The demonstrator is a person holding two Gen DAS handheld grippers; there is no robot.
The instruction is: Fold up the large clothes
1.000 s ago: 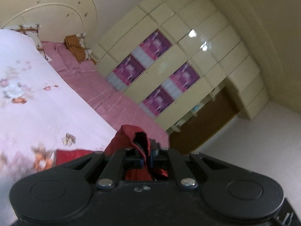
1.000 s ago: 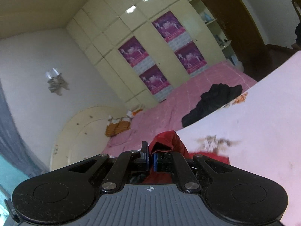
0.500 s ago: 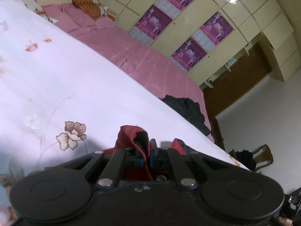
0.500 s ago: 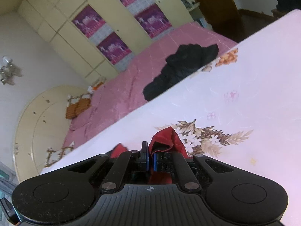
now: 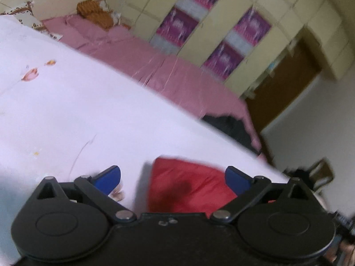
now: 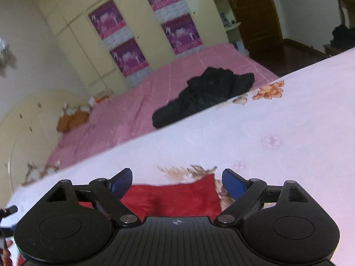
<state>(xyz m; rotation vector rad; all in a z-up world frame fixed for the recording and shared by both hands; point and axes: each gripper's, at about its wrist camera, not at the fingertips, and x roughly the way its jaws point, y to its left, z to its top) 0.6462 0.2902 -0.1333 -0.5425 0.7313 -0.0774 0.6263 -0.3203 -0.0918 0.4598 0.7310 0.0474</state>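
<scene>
A red garment (image 5: 188, 186) lies flat on the white flowered bedspread (image 5: 77, 110). In the left wrist view its upper left corner sits between the blue pads. My left gripper (image 5: 173, 177) is open and holds nothing, just above the cloth. In the right wrist view the red garment (image 6: 175, 197) lies with its upper right corner between the blue pads. My right gripper (image 6: 177, 180) is open and empty, just above the cloth. The gripper bodies hide the near part of the garment.
A black garment (image 6: 204, 95) lies crumpled on the pink sheet (image 6: 133, 110) beyond the bedspread's far edge; it also shows in the left wrist view (image 5: 230, 126). A cream wardrobe (image 6: 133, 33) with purple posters stands behind. A chair (image 5: 319, 173) with dark clothes stands at the right.
Both grippers were shut on bunched red cloth; now both have opened and let it go. The red garment now lies flat on the bedspread.
</scene>
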